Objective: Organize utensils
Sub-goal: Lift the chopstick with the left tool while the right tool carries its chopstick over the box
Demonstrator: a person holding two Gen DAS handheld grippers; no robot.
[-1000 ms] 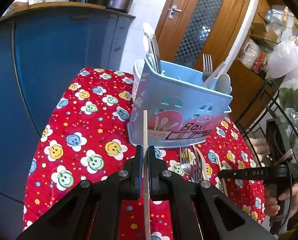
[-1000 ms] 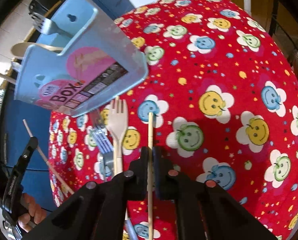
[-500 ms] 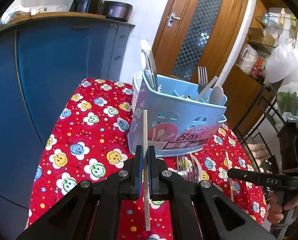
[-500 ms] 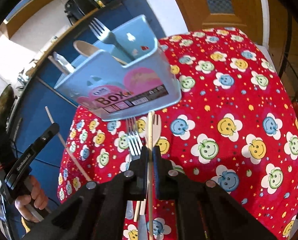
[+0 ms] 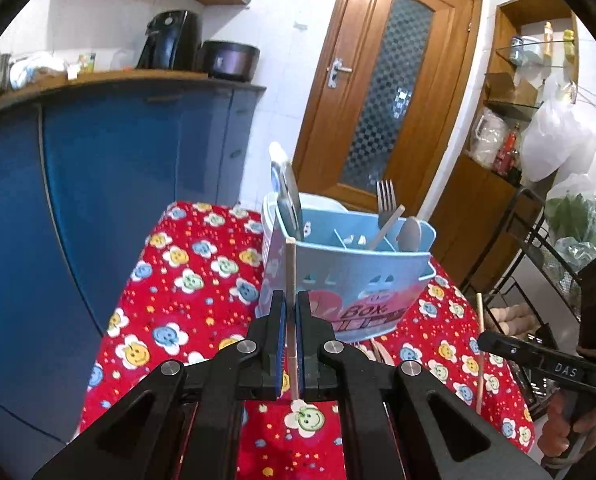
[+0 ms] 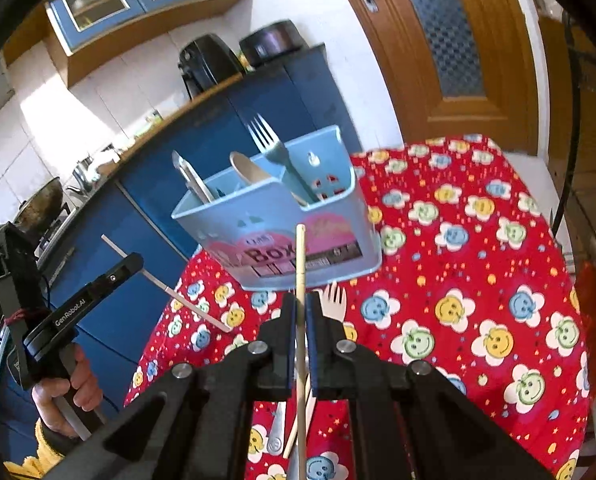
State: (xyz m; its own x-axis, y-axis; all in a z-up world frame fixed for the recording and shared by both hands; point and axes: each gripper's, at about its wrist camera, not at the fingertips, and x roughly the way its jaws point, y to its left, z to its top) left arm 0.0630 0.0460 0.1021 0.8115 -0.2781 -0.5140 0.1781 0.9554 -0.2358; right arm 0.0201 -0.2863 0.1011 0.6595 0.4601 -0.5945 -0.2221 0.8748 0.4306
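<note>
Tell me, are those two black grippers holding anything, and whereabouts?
Yes, one thin wooden chopstick each. The left gripper clamps its chopstick low on the shaft, near the bottom end. The right gripper pinches its chopstick around mid-length.

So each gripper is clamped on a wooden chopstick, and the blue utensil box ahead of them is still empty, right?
Not quite. The left gripper and right gripper are each shut on a chopstick, but the blue utensil box is not empty: the right wrist view shows a fork, a spoon and other utensils standing in it.
</note>
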